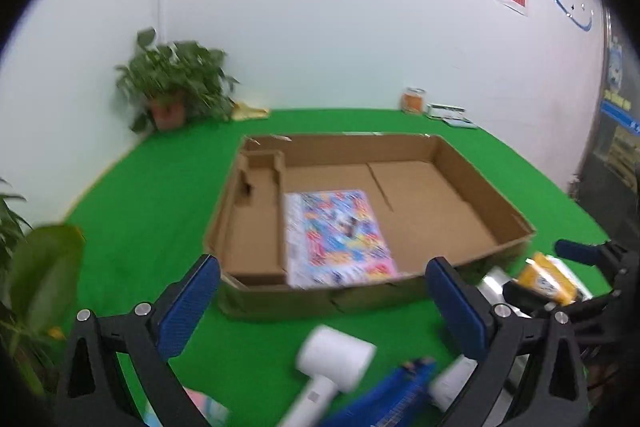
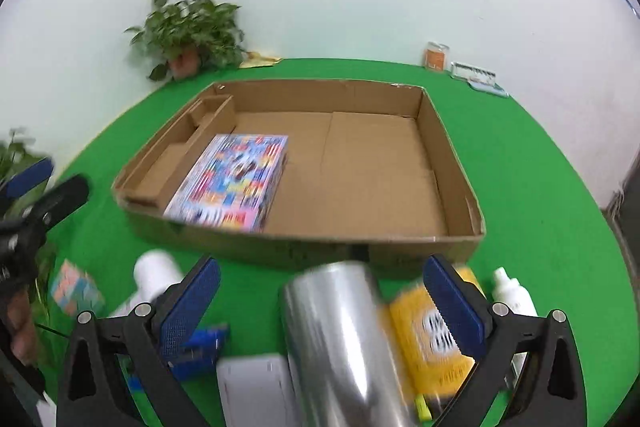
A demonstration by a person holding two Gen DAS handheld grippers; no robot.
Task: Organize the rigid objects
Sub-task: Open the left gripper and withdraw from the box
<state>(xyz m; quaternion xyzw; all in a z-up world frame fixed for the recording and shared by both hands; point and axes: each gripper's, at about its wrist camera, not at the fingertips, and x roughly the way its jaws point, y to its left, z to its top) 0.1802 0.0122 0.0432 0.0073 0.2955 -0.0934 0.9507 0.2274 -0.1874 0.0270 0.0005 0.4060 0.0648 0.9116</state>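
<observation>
A shallow cardboard tray [image 1: 484, 199] [image 2: 452, 183] lies on the green mat. Inside it, against the left divider, rests a colourful flat box [image 1: 338, 237] [image 2: 234, 179]. My left gripper [image 1: 322, 301] stands open above the mat in front of the tray, nothing between its blue pads [image 1: 188, 303]. Below it lie a white hair dryer [image 1: 328, 363] and a blue item [image 1: 384, 399]. My right gripper [image 2: 320, 301] is open too, hovering over a silver cylinder [image 2: 340, 339] and a yellow box [image 2: 424, 343]; its pads [image 2: 452, 307] touch neither.
Near the right gripper lie a white bottle [image 2: 512, 291], a white flat box [image 2: 256, 387], a blue item [image 2: 204, 343] and a small pastel box [image 2: 74, 291]. Potted plants [image 1: 176, 83] stand at the far left corner. An orange jar [image 2: 436, 55] and a small tray sit by the back wall.
</observation>
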